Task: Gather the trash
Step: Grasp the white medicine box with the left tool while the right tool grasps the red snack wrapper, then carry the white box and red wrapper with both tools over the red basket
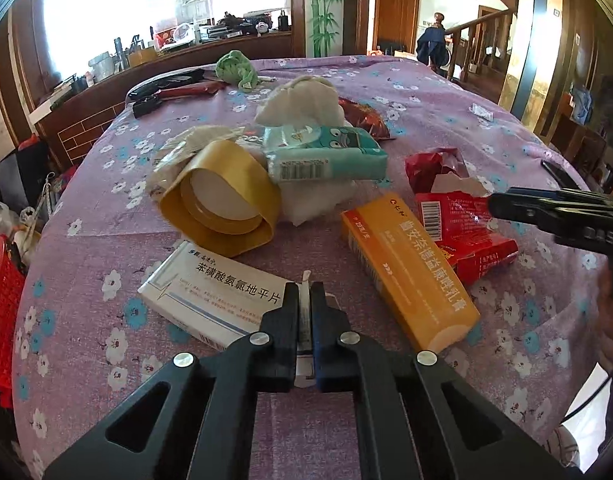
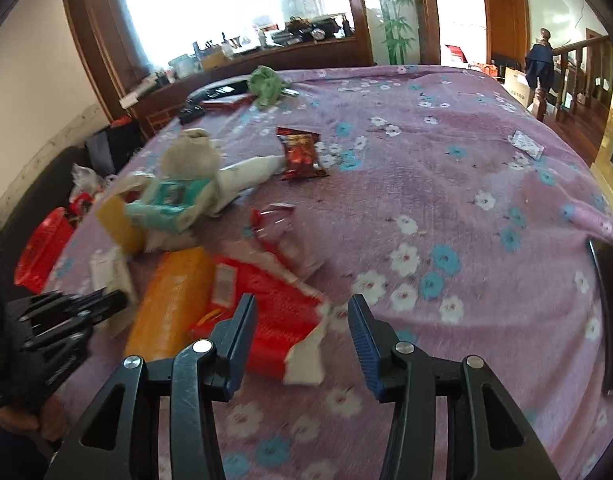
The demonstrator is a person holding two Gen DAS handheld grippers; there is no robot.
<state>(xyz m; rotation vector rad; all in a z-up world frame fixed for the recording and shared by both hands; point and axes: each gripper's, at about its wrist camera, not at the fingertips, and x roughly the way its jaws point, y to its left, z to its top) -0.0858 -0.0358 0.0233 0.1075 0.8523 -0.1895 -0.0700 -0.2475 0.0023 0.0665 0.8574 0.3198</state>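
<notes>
home, wooden staircase, floral tablecloth

On the worktop covered by a pink flowered cloth, the white cardboard medicine box lies left of the orange cardboard box. Behind them sit the yellow tape roll and, to its right, the teal tissue pack. The torn red paper box lies right of the orange one.

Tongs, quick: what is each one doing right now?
Left tongs: shut on the white medicine box flap.
Right tongs: open, holding nothing.
</notes>
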